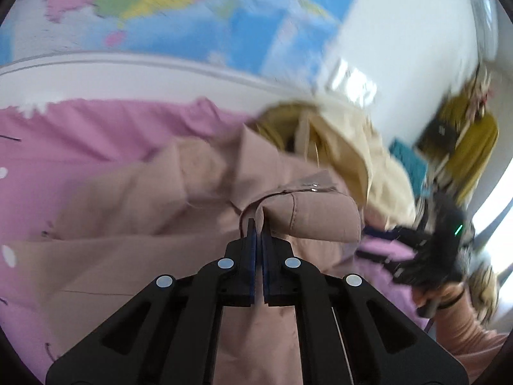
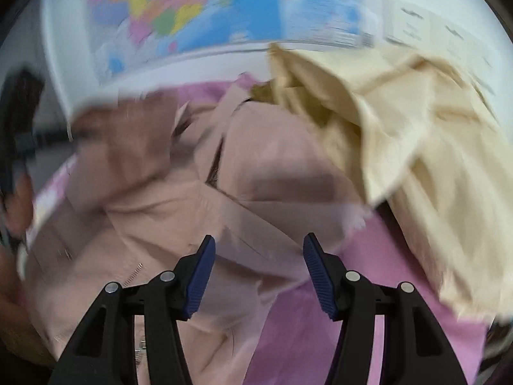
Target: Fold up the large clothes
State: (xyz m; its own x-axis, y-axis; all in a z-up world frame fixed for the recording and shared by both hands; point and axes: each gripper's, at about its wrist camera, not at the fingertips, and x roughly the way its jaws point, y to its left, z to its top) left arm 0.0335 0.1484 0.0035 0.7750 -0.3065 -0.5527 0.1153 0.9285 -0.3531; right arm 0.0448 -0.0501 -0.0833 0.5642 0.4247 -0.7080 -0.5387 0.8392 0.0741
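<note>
Dusty-pink fabric fold clamped between left gripper (image 1: 259,224) pads; right gripper (image 2: 259,256) fingers apart, gripping nothing. We are keeping pinch firm, bringing right to free hem. Pink coat (image 2: 266,160) sprawling mid-bed on pink sheet (image 1: 80,134); cream garment (image 2: 416,134) toward far edge; map (image 1: 192,9) on wall beyond.

The garment (image 1: 134,205) is a plain dusty pink-beige, lying on a brighter pink sheet (image 1: 64,141) marked with a few white spots; beside it a second garment (image 2: 416,134) is pale cream with a mustard-yellow inside. The wall map (image 1: 154,3) behind is sky blue with patches of pink, green, yellow and orange; both grippers — left (image 1: 258,224), right (image 2: 258,245) — are black with dark blue pads.
</note>
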